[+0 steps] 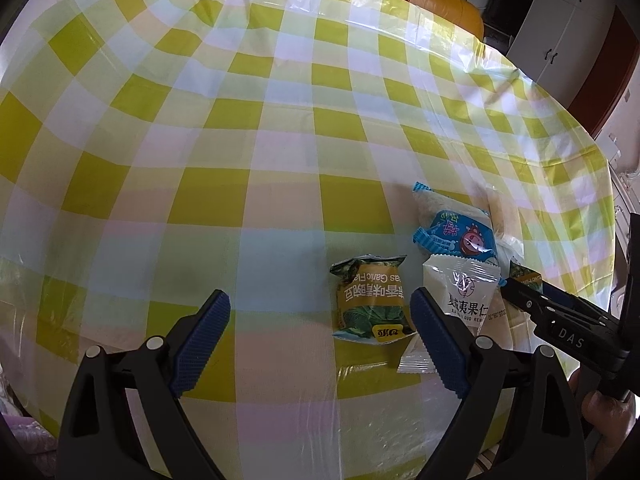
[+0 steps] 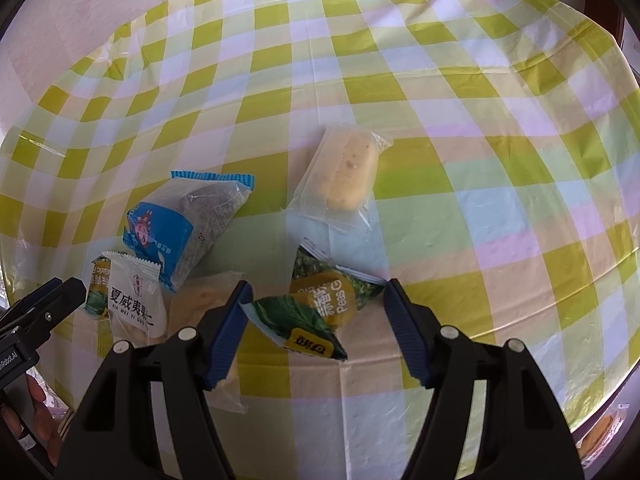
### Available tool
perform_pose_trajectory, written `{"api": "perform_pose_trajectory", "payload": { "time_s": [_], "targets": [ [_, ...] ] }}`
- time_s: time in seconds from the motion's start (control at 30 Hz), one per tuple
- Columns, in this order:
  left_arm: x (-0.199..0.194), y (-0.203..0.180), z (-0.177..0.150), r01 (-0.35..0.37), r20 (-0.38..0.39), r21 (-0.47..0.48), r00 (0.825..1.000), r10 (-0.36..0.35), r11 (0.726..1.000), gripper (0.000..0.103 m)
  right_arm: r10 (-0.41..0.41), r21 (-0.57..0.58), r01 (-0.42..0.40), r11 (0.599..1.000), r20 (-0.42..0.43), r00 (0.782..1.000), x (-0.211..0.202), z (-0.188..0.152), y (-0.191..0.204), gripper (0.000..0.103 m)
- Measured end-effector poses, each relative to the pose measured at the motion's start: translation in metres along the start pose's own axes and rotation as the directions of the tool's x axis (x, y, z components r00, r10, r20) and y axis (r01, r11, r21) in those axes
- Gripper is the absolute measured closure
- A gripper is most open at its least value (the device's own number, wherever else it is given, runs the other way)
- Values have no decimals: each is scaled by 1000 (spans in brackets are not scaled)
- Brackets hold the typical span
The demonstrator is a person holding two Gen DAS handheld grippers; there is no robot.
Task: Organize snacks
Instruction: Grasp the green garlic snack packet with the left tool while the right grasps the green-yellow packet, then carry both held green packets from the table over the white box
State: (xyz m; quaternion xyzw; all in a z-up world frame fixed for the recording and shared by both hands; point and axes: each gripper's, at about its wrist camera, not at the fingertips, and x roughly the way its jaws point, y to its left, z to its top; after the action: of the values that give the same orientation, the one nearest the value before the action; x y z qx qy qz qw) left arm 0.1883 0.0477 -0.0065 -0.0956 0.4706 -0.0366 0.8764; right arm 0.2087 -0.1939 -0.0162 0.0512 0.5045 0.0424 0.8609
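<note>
Right gripper [image 2: 316,326] straddling green pea packet [image 2: 316,308], jaws apart, no pinch yet — lining up pick; left gripper [image 1: 320,344] wide apart beside second pea packet [image 1: 370,300] on table [image 1: 240,140]

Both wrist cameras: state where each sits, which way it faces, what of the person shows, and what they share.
Left wrist: on the left claw, looking steeply down at the checked tablecloth; a green pea packet lies between its open fingers; the right claw and some fingers show at right.
Right wrist: on the right claw, looking down at a second green pea packet between its fingers, untouched; the left claw shows at left.
Shared: the white nut packet, the blue packet.
</note>
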Motion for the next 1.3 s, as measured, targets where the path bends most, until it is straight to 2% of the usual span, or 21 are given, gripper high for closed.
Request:
{"api": "perform_pose_trajectory", "payload": {
  "time_s": [0.07,0.1,0.27,0.33,0.43,0.53,0.7,0.9,1.03,1.3],
  "targets": [
    [0,-1,0,4,1,13,1000,-4,1000,16,3,9,-3,1000,9,1000,-1,0,-2,41],
    [1,-4,-1,8,-2,24,1000,-8,1000,21,8,14,-8,1000,11,1000,-2,-1,-3,42],
    [6,-16,-4,-5,-15,79,1000,6,997,34,12,14,-12,1000,21,1000,-3,-2,-4,44],
    [8,-21,-4,-5,-15,100,1000,7,995,34,9,6,-9,1000,27,1000,-5,-2,-2,47],
    [14,-25,-4,-9,-27,115,1000,12,993,36,2,-6,-2,1000,38,999,-7,-2,0,47],
    [22,-27,-4,-10,-49,119,999,16,993,44,-3,-17,3,1000,43,999,-8,-3,2,47],
    [25,-33,-4,-43,-42,150,998,50,988,56,-15,-36,17,999,58,998,-11,-3,5,48],
    [24,-31,-4,-50,-28,144,998,54,988,62,-23,-30,25,999,71,997,-16,-3,4,48],
    [17,-21,-1,-50,-1,95,999,51,994,65,-35,-36,38,999,78,996,-21,-3,5,48],
    [4,-15,-1,-45,46,65,998,42,997,66,-73,-29,76,997,102,992,-41,-6,0,48]
  ]
}}
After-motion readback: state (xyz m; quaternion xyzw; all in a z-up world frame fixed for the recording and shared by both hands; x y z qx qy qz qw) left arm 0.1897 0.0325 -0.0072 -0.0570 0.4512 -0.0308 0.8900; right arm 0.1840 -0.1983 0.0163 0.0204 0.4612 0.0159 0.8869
